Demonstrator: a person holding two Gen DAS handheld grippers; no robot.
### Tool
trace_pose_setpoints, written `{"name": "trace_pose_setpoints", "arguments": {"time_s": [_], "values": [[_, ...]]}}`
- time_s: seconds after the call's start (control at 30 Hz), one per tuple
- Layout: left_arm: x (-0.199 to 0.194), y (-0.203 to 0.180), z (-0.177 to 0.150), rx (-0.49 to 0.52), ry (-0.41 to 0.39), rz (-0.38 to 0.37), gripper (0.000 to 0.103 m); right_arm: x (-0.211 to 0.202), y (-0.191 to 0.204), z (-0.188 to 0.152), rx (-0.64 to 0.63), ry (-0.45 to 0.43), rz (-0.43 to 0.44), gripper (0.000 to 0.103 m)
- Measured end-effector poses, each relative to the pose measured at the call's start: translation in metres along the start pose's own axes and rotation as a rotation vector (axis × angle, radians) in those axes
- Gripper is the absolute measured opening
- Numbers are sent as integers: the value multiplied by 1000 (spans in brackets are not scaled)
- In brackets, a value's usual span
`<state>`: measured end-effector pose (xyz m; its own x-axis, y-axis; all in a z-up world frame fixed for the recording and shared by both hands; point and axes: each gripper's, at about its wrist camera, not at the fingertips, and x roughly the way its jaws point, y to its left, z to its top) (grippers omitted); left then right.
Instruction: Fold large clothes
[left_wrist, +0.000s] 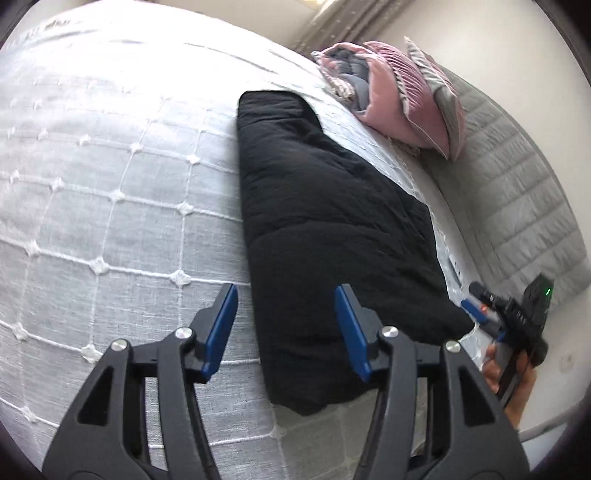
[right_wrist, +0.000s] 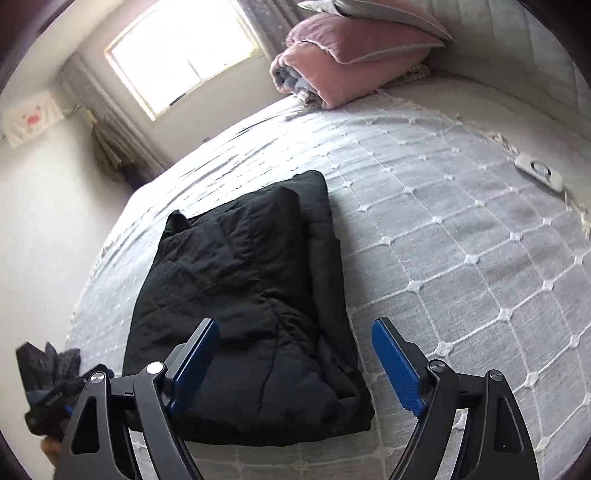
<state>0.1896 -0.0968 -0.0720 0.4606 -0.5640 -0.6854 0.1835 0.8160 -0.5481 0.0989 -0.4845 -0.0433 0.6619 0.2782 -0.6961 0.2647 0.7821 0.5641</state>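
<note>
A black padded garment (left_wrist: 325, 229) lies folded into a long bundle on the white quilted bedspread (left_wrist: 110, 192). It also shows in the right wrist view (right_wrist: 251, 295), folded in layers. My left gripper (left_wrist: 286, 325) is open and empty, held above the garment's near left edge. My right gripper (right_wrist: 295, 354) is open and empty above the garment's near end. The right gripper also shows in the left wrist view (left_wrist: 474, 310), at the garment's right corner, held by a hand.
Pink and grey pillows and a rolled quilt (left_wrist: 391, 92) lie at the head of the bed, next to a grey padded headboard (left_wrist: 517, 192). A white remote-like object (right_wrist: 539, 171) lies on the bedspread (right_wrist: 461, 240). A window (right_wrist: 181, 55) is behind the bed.
</note>
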Motion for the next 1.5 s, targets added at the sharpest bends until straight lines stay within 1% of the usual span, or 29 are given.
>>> {"name": "trace_pose_setpoints", "arguments": {"time_s": [0.03,0.1,0.17,0.2,0.3,0.37,0.4,0.47,0.5,0.53,0.6,0.67,0.7,0.77,0.8,0.87,0.93,1.03,1.1,1.17,1.23,1.3,1.4,1.5], "values": [[6,5,0,-28,14,-8,58,7,-8,1,42,26,10,86],[21,9,-2,-61,57,-20,58,25,-23,-1,105,105,19,86],[29,12,-4,-93,58,-59,64,44,-34,-5,163,184,46,86],[32,13,-3,-102,60,-74,67,51,-39,-7,195,212,79,87],[43,15,-1,-123,116,-144,69,66,-49,-9,259,260,168,89],[51,15,2,-146,143,-180,73,79,-47,-11,273,297,215,89],[53,14,3,-149,147,-181,75,84,-45,-11,267,308,224,90],[60,12,6,-155,152,-184,78,88,-39,-8,237,310,212,90],[63,11,6,-162,155,-187,80,92,-36,-6,225,307,203,89],[65,10,5,-166,157,-189,82,94,-34,-4,222,296,196,88],[68,9,5,-170,161,-185,83,97,-31,-3,218,286,189,82],[73,9,7,-194,164,-190,83,96,-26,-3,206,280,183,73],[75,9,8,-205,163,-184,83,95,-23,-2,192,276,175,70],[78,6,8,-203,142,-169,80,93,-15,0,161,268,161,59],[78,4,8,-199,125,-157,76,92,-10,1,151,261,154,56],[75,-2,6,-181,94,-130,70,85,1,5,118,237,134,47],[71,-7,8,-171,79,-124,60,74,16,8,83,204,121,43],[61,-10,12,-168,35,-166,53,53,42,13,-13,131,96,40],[60,-12,15,-176,18,-183,52,41,54,19,-44,88,106,38],[61,-23,18,-174,-4,-206,51,27,58,25,-69,48,113,37],[65,-40,22,-154,-22,-231,50,6,59,36,-109,-5,100,37],[74,-64,31,-135,-39,-265,50,-12,55,54,-144,-54,89,37],[95,-108,50,-96,-65,-303,49,-31,39,87,-177,-113,69,36],[125,-156,73,-50,-92,-329,49,-51,7,131,-197,-182,37,36]]}}
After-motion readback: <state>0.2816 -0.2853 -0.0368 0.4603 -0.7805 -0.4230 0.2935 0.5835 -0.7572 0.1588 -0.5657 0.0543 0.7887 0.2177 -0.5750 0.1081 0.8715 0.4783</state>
